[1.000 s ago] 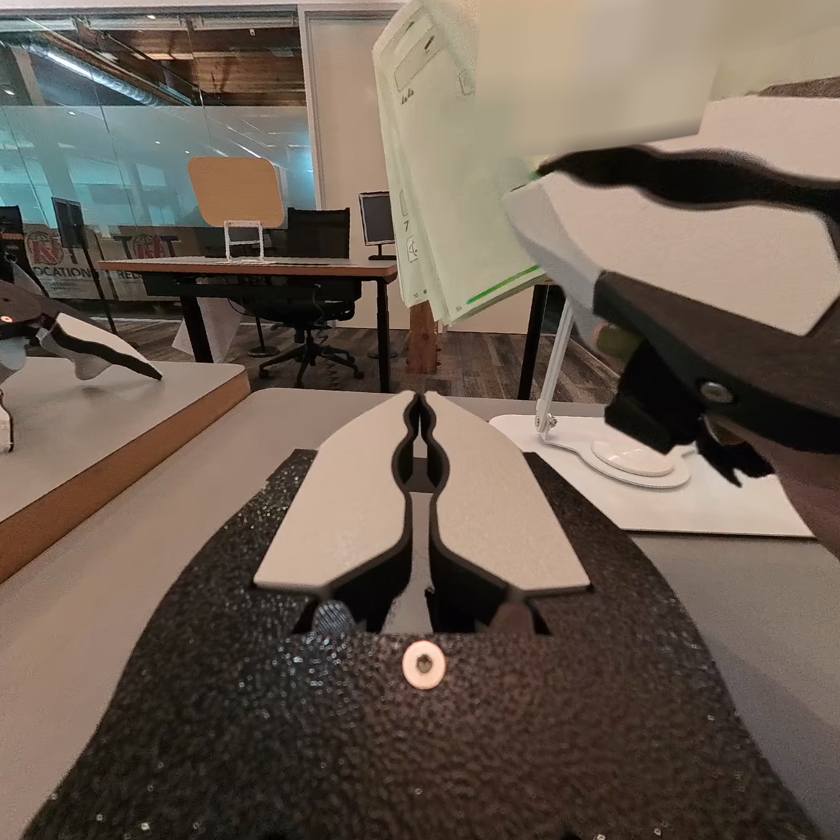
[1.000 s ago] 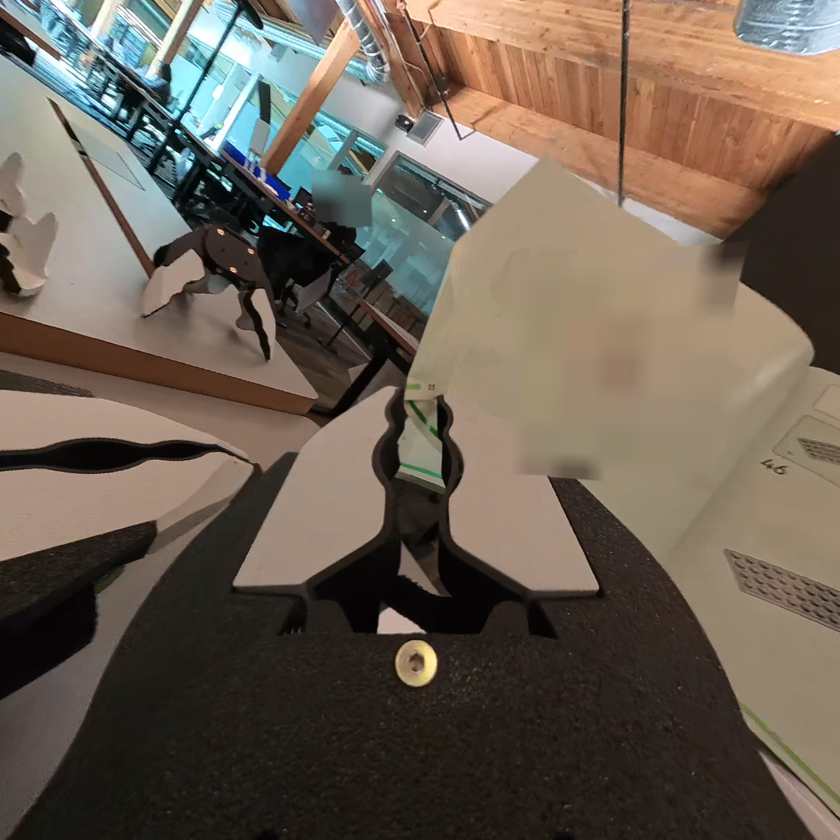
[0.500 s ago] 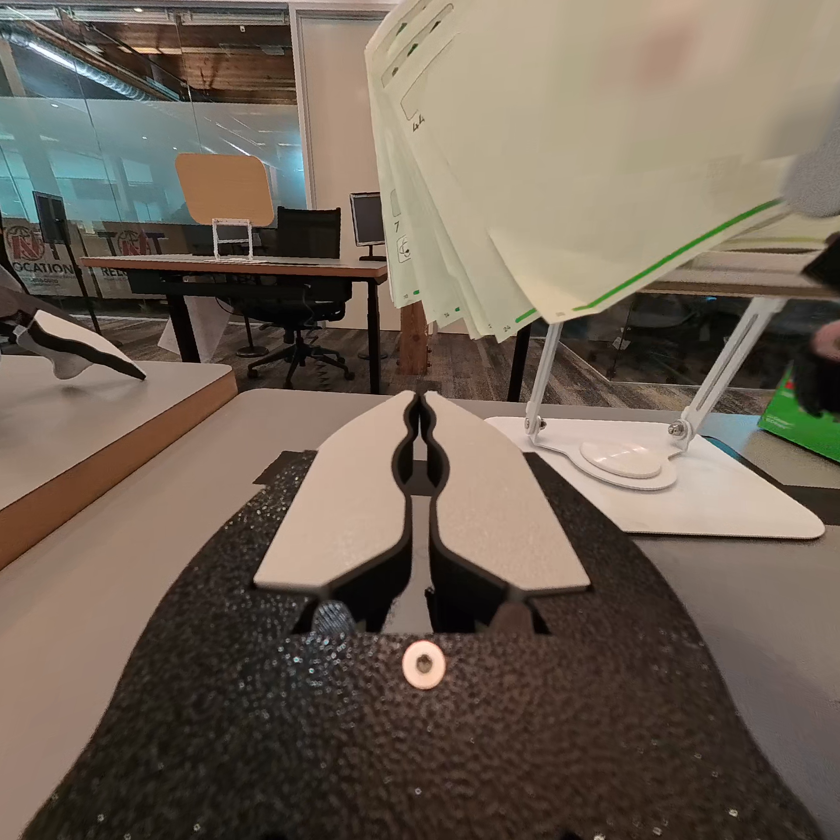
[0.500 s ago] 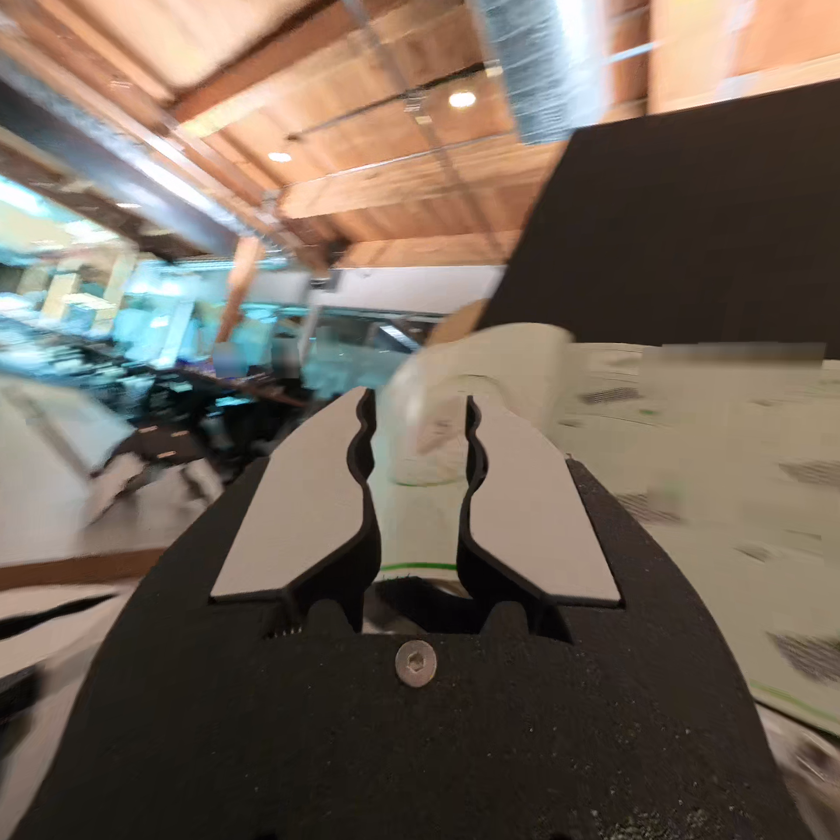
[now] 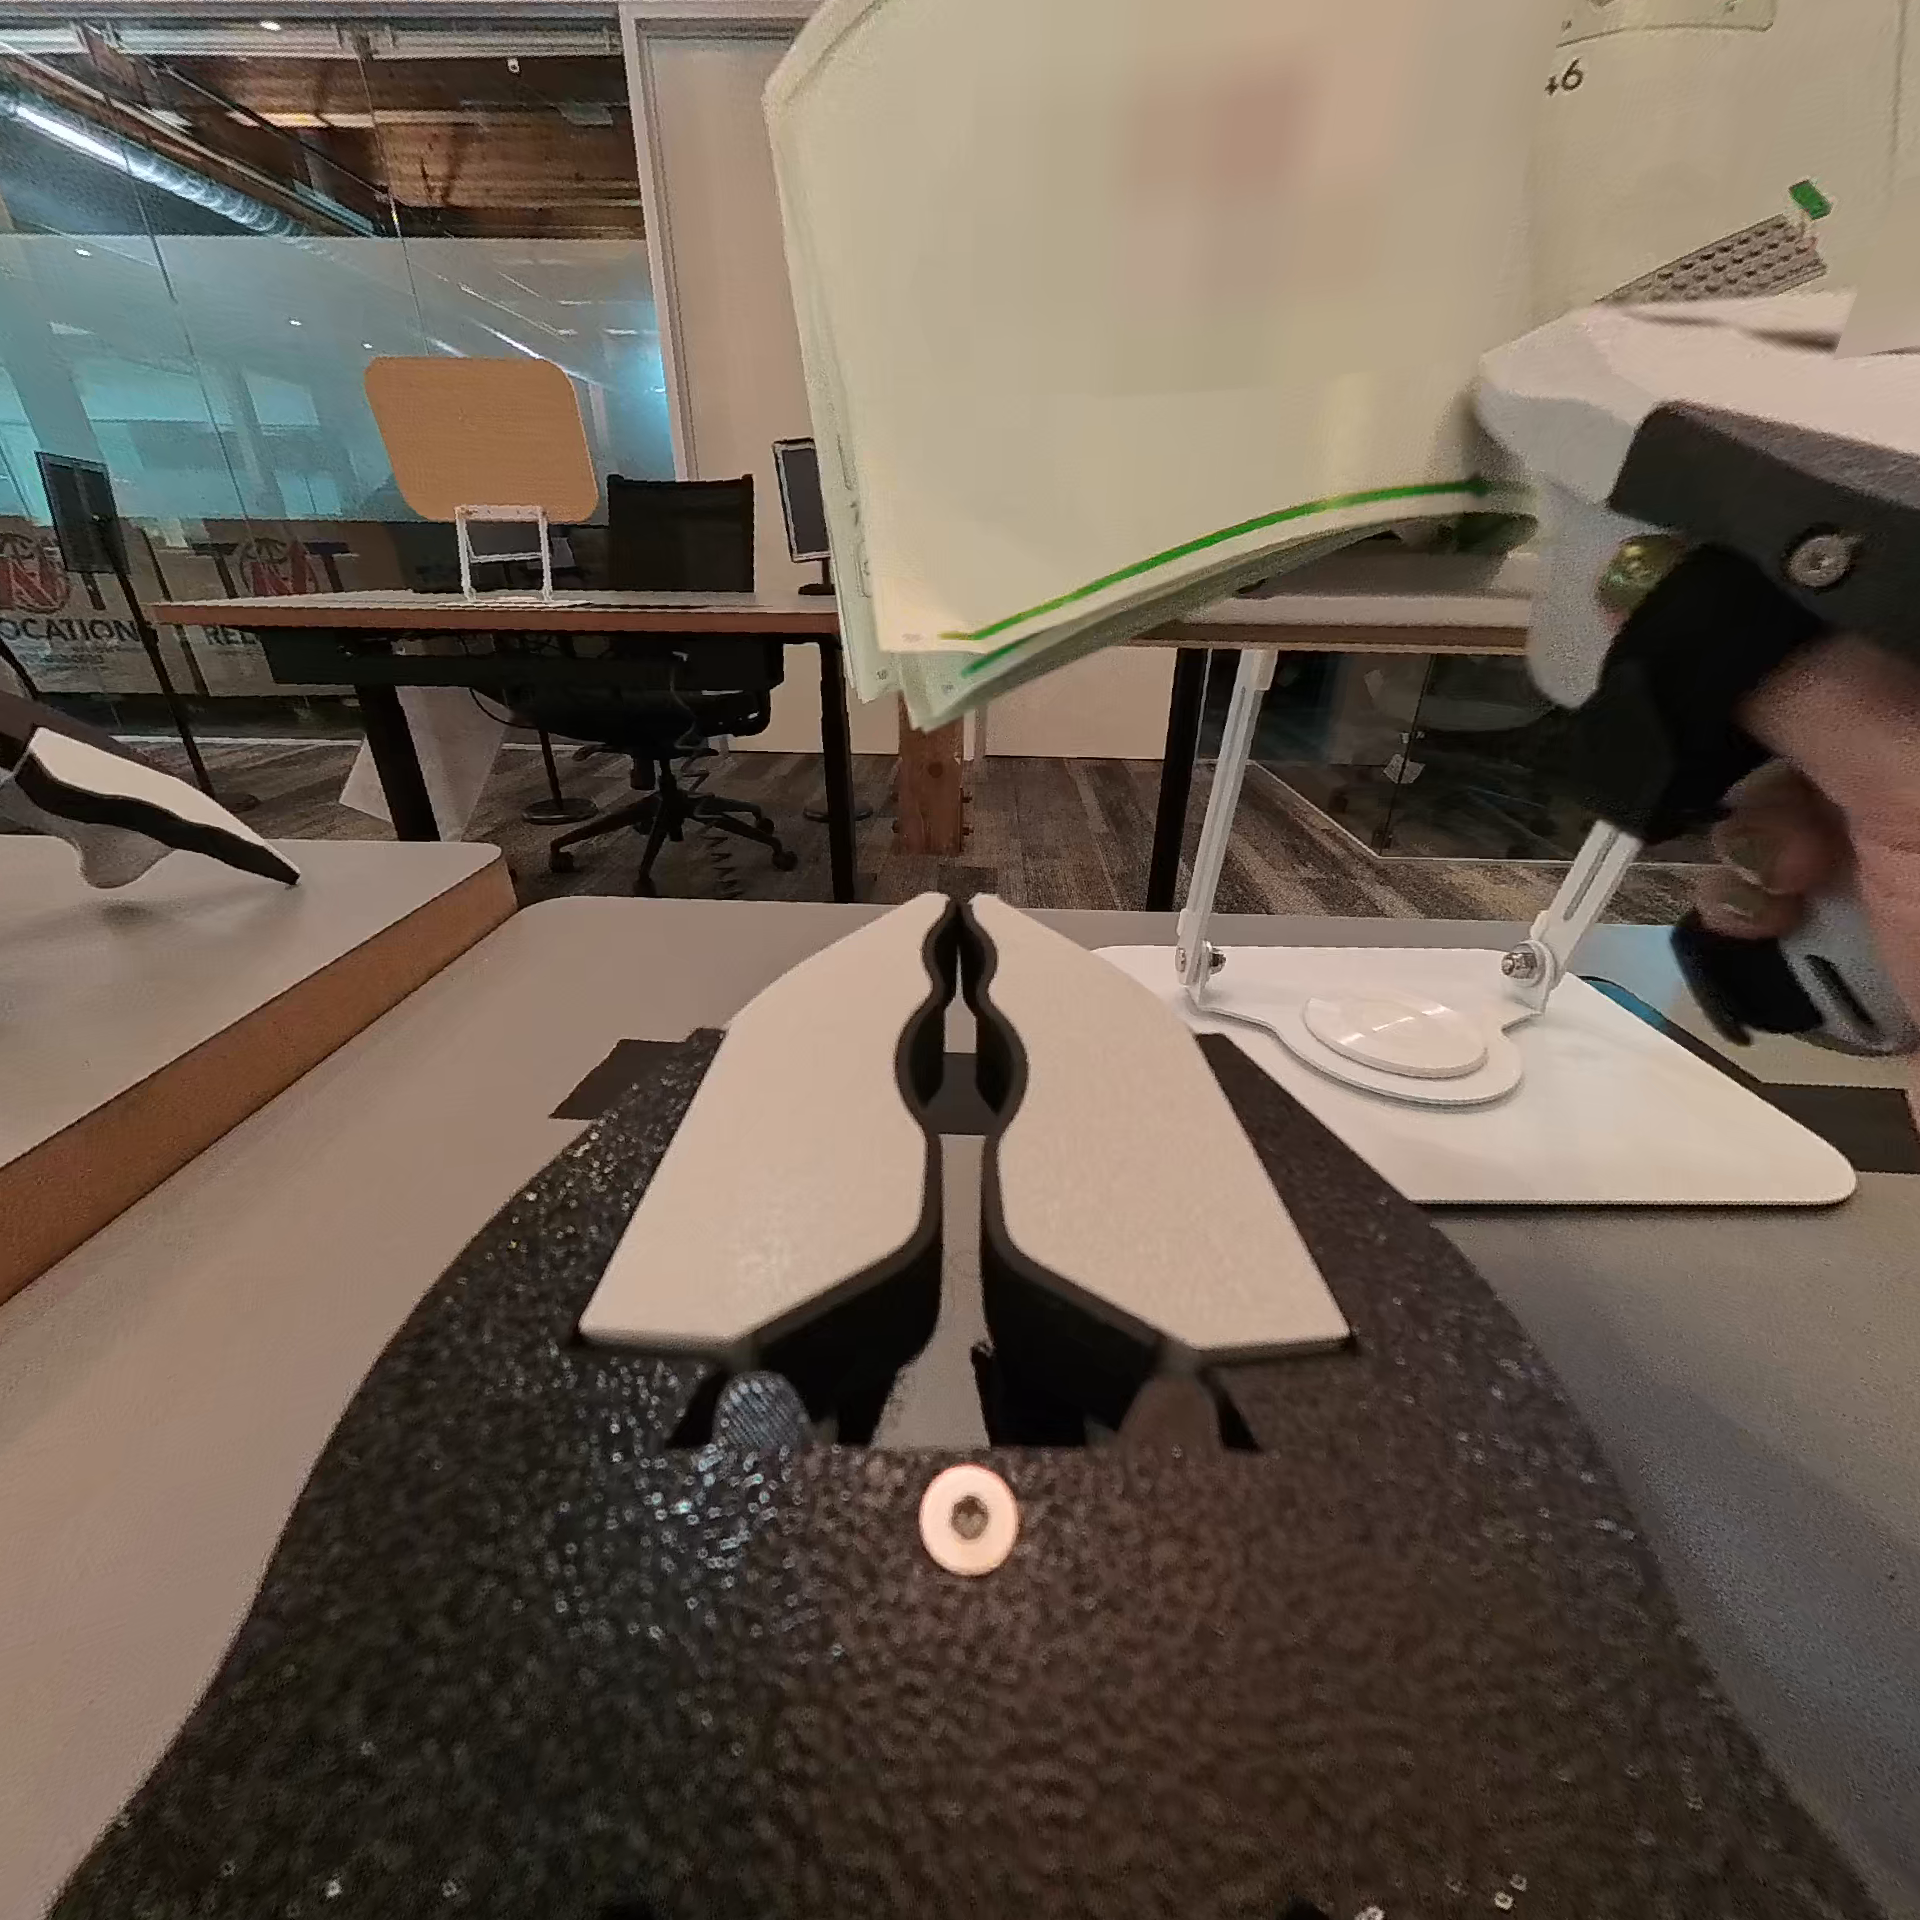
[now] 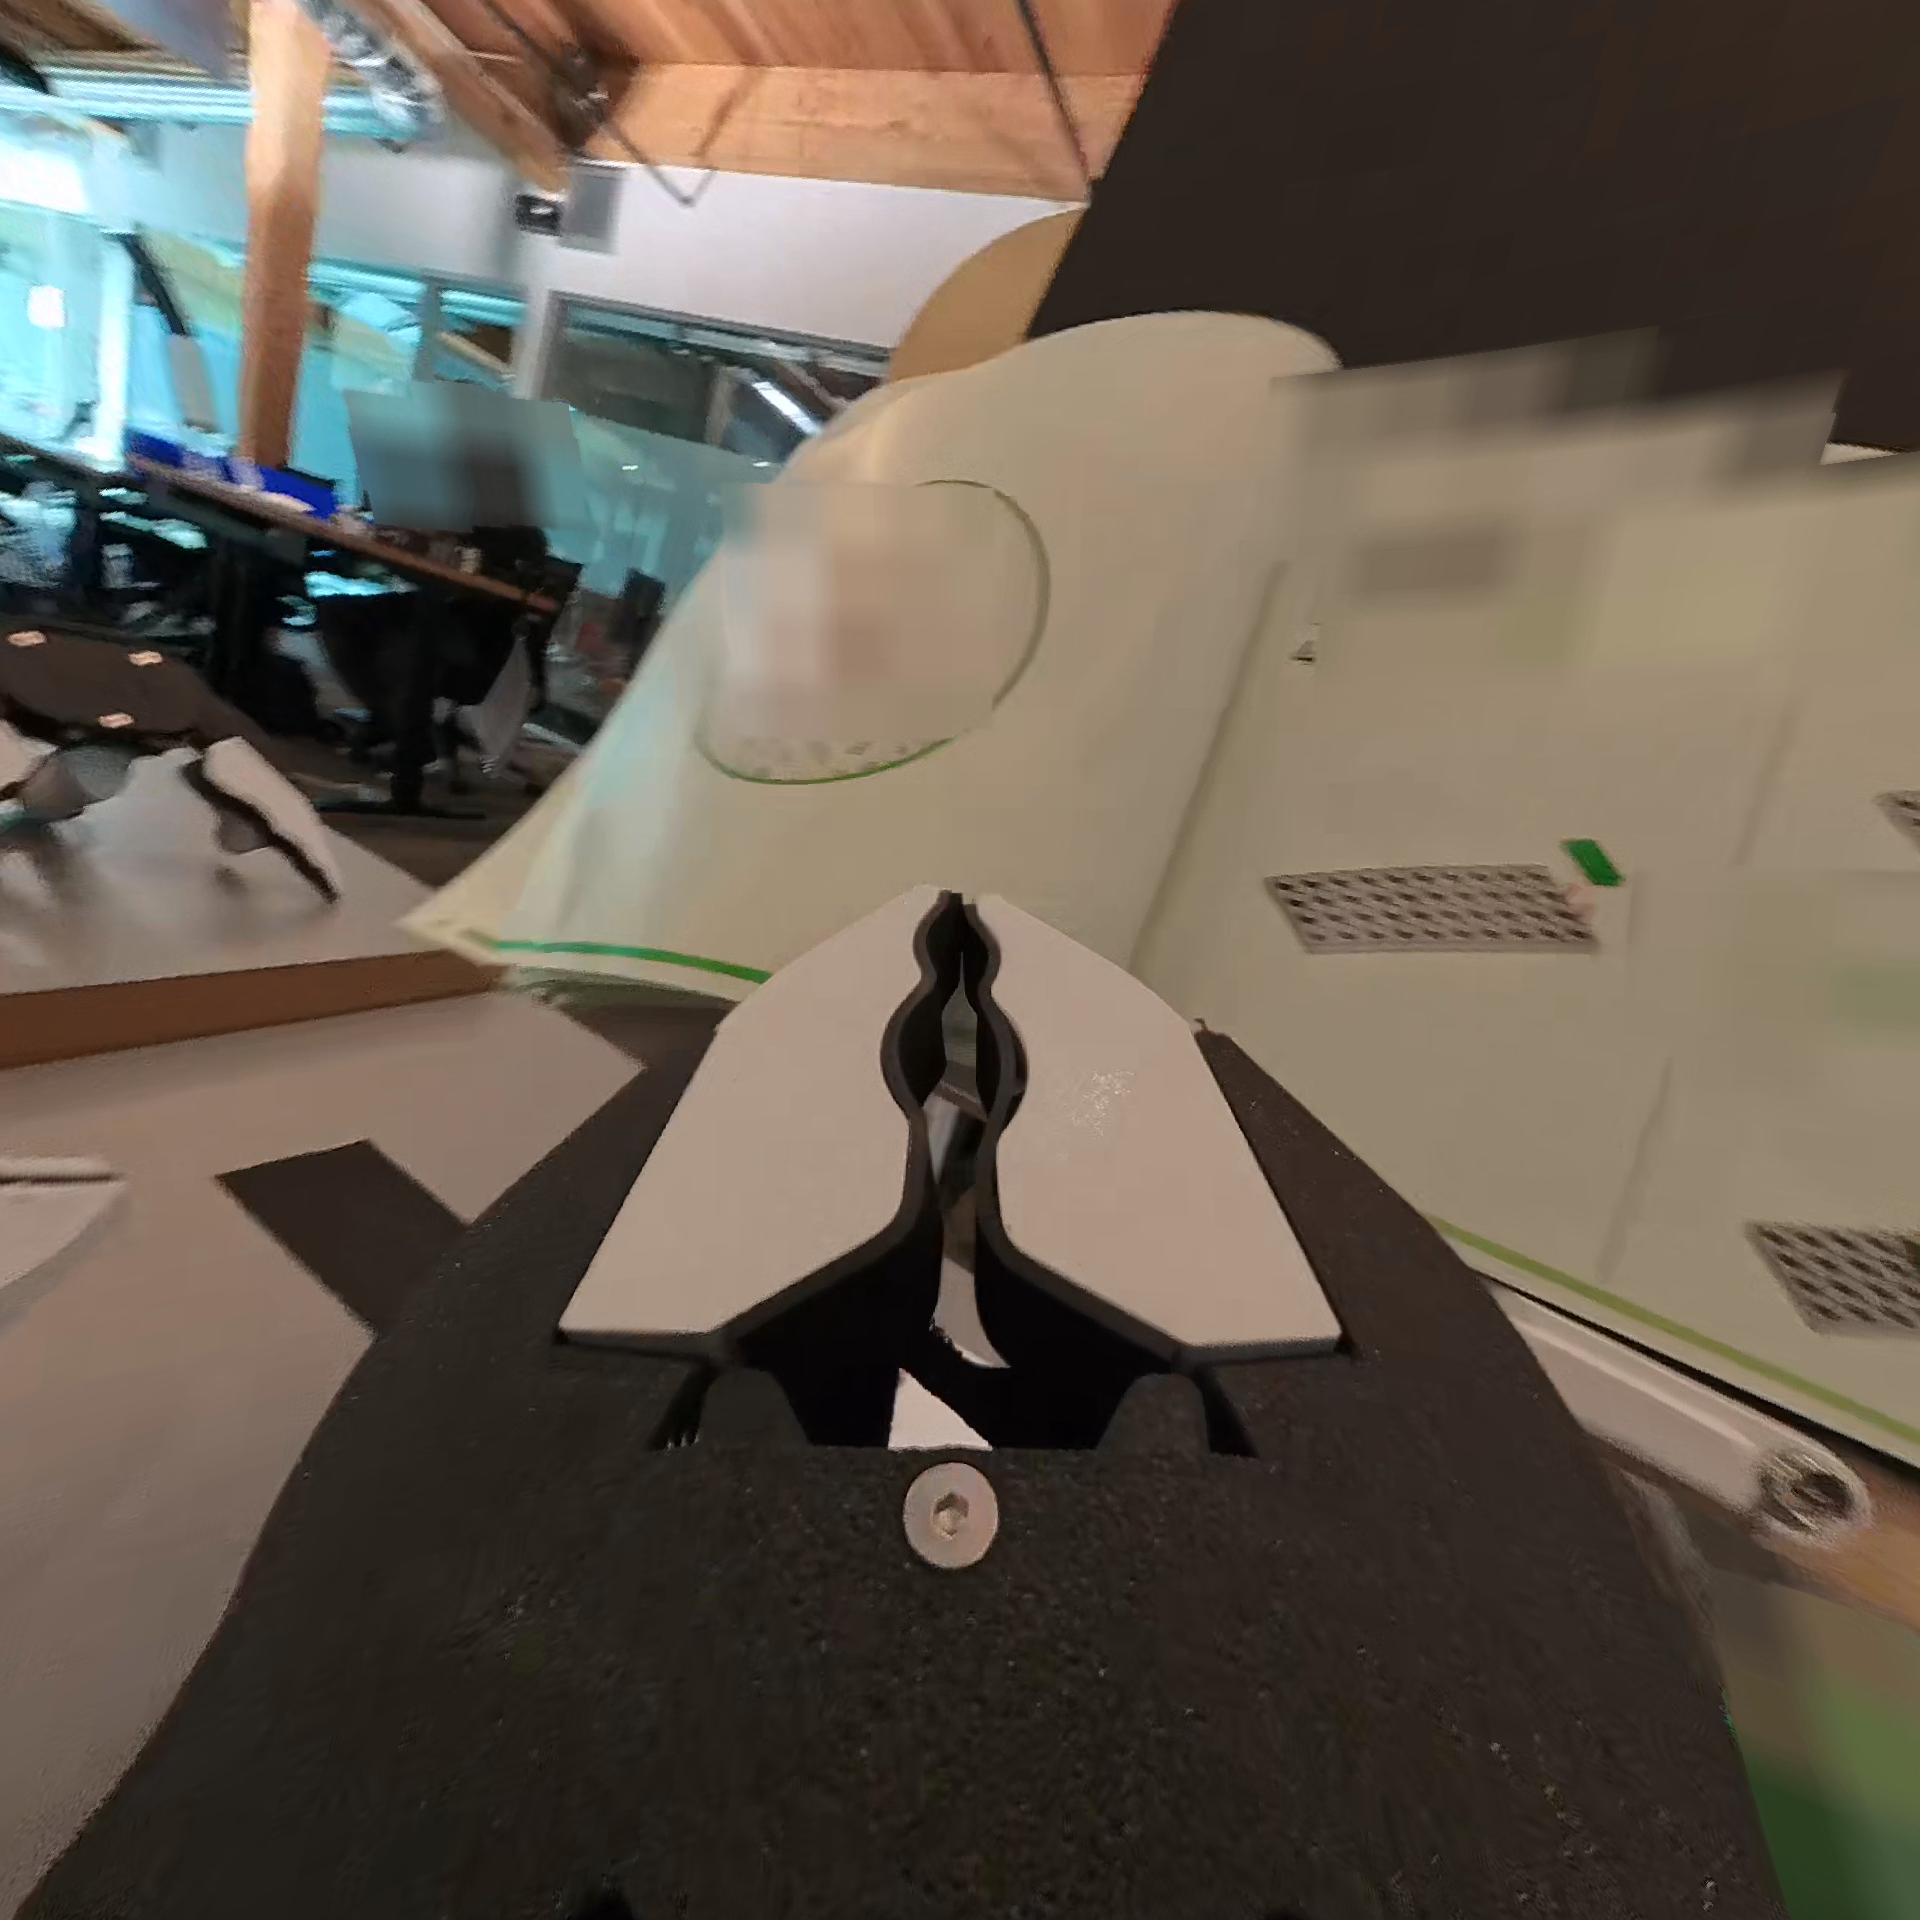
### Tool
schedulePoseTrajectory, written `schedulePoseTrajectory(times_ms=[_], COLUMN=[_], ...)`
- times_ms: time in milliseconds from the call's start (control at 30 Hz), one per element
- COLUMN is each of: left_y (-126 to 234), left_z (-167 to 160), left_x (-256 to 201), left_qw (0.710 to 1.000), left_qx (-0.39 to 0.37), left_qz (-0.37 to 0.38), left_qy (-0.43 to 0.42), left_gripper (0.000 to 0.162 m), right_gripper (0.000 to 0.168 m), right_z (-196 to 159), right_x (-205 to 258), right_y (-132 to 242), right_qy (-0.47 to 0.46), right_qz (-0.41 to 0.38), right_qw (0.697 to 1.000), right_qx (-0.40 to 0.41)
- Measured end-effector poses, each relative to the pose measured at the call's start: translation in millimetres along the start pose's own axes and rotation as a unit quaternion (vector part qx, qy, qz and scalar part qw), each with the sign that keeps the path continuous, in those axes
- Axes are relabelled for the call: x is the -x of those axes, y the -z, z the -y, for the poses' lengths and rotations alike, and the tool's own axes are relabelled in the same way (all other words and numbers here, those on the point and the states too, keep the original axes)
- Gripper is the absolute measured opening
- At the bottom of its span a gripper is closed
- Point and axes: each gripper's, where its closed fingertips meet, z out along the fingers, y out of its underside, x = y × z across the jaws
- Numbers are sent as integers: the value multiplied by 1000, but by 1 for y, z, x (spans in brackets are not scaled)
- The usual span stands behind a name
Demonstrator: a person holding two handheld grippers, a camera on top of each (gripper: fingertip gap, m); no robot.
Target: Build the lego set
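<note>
The instruction booklet (image 5: 1143, 312) stands open on a white stand (image 5: 1610, 1132), its left pages curled over. My left gripper (image 5: 961, 914) is shut and empty, low over the grey table in front of the stand. My right gripper (image 6: 961, 904) is shut, its tips against the booklet's (image 6: 1455, 675) lower edge near the fold. I cannot tell whether a page is pinched. It also shows in the left wrist view (image 5: 1507, 457), held by a hand (image 5: 1829, 790) under the pages' green-lined edge. No bricks are in view.
A raised wood-edged platform (image 5: 156, 997) at the left holds a spare gripper (image 5: 135, 810). Black tape strips (image 6: 322, 1205) lie on the table. Desks and office chairs stand beyond the table's far edge. Spacing between my two grippers at the tips: around 15 centimeters.
The right gripper turned a page over to the left, opened half a second ago, and has now shut and dropped to the booklet's lower edge. The left gripper has stayed still.
</note>
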Motion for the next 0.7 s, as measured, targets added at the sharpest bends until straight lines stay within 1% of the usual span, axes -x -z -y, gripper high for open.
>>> schedulePoseTrajectory(times_ms=[67, 133, 200, 300, 367, 400, 500, 633, 700], left_y=[0, -1, -1, -1, -1, -1, 2, 6, 9], left_z=[0, 0, 1, 2, 1, 1, 5, 6, 6], left_x=[-2, -7, -14, -31, -46, -53, -72, -87, -88], left_qw=[1000, 1000, 1000, 999, 997, 995, 990, 982, 981], left_qx=[1, 2, 0, -3, -1, -2, -15, -26, -29], left_qz=[-4, -11, -19, -38, -57, -64, -79, -92, -94], left_qy=[2, 0, -10, -30, -53, -70, -120, -163, -168], left_gripper=[0, 0, 0, 0, 0, 0, 0, 0, 0], right_gripper=[0, 0, 0, 0, 0, 0, 0, 0, 0], right_z=[-6, -6, 1, 18, 19, 11, -16, -24, -29], right_x=[9, 11, 6, 0, -4, -5, -5, 1, 7], right_y=[-3, -2, 3, 18, 29, 33, 37, 46, 50], right_qy=[-9, -9, 4, 31, 39, 37, 31, 12, 12], right_qz=[30, 38, 21, -20, -52, -64, -69, -58, -49], right_qw=[999, 999, 1000, 995, 989, 989, 993, 995, 996], right_qx=[17, 9, -18, -91, -130, -131, -95, -85, -71])
